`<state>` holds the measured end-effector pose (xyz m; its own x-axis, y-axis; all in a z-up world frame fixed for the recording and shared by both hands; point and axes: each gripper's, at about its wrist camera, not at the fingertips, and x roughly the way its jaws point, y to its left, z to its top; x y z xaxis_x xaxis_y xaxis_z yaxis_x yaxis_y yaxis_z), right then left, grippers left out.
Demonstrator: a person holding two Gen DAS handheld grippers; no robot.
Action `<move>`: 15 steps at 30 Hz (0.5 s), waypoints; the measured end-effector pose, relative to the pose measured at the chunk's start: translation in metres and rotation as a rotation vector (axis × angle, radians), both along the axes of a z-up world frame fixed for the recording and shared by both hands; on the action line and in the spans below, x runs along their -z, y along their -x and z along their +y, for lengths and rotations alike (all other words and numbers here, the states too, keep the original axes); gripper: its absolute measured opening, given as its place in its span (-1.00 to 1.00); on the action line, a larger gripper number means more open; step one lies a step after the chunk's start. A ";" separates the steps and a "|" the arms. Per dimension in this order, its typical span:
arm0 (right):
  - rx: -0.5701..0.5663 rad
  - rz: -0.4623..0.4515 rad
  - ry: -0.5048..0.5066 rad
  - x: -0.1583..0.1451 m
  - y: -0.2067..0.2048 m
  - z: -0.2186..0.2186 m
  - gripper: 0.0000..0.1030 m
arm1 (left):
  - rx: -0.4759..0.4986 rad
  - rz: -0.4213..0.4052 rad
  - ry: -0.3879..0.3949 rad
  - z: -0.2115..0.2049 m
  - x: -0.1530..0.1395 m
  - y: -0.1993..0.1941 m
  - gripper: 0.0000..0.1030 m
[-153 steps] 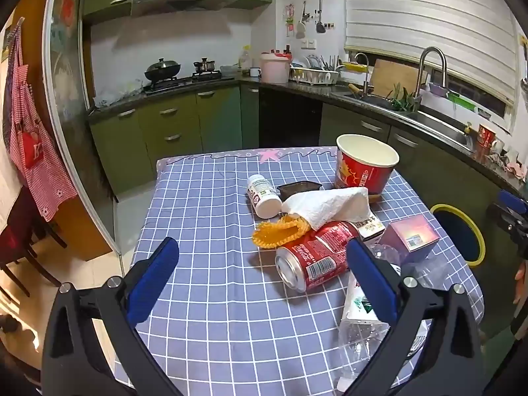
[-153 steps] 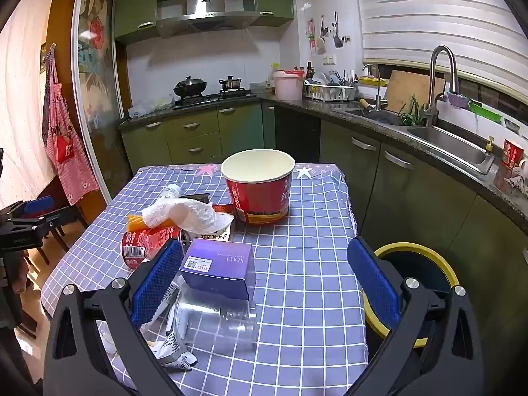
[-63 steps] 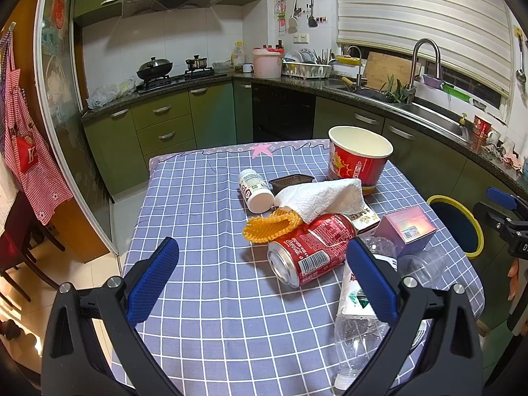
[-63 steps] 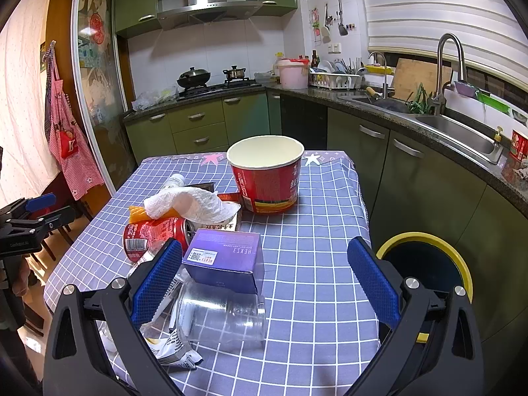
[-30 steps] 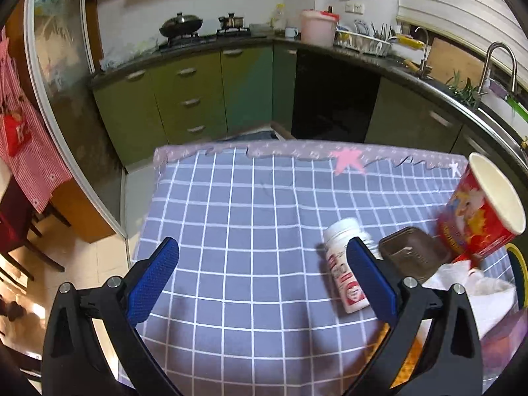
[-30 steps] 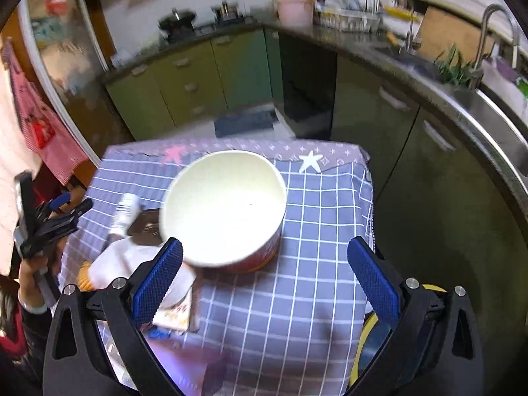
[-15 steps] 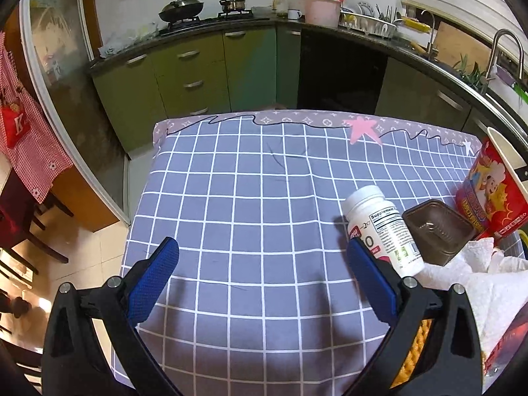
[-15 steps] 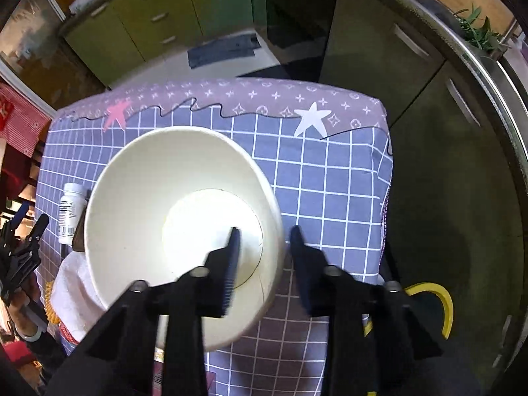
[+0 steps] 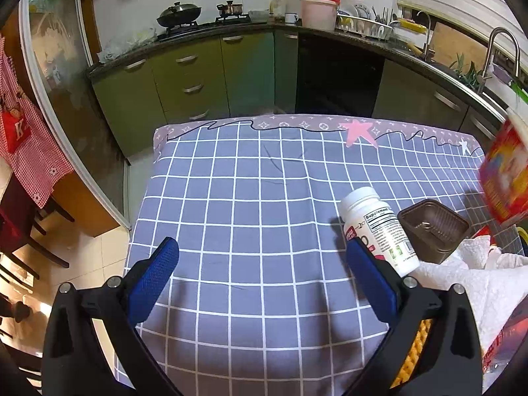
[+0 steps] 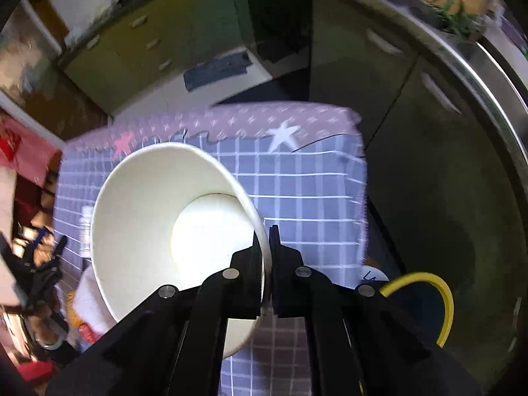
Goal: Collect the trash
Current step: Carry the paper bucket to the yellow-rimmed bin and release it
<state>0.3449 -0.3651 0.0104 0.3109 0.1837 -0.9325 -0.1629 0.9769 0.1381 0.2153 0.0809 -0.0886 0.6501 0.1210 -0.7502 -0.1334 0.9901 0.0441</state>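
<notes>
My right gripper [image 10: 265,234] is shut on the rim of the big red paper bucket [image 10: 148,217], white inside, and holds it tilted above the table's right end. The bucket's red side shows blurred at the right edge of the left wrist view [image 9: 506,178]. My left gripper [image 9: 262,264] is open and empty, low over the blue checked tablecloth [image 9: 247,181]. A white pill bottle [image 9: 378,231] lies beside its right finger, next to a brown plastic tray [image 9: 432,231] and a crumpled white paper towel [image 9: 475,280].
A yellow-rimmed trash bin [image 10: 425,307] stands on the floor right of the table. Green cabinets [image 9: 204,76], a stove and a sink run along the walls. A dark chair [image 9: 29,231] stands left of the table. An orange mesh piece [image 9: 414,359] lies under the left gripper's right finger.
My right gripper has closed on the bucket's rim and lifted and tilted it off the table. My left gripper has sunk slightly closer to the pill bottle.
</notes>
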 end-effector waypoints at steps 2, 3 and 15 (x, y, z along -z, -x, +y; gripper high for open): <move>0.049 -0.028 -0.017 -0.017 0.014 -0.032 -0.90 | 0.004 -0.004 0.001 0.000 -0.002 0.001 0.88; 0.077 -0.037 -0.024 -0.023 0.022 -0.050 -0.91 | 0.006 -0.007 0.003 0.000 -0.003 0.002 0.88; 0.497 0.078 -0.006 0.065 0.116 -0.271 -0.88 | 0.076 -0.058 0.017 -0.019 -0.030 0.019 0.88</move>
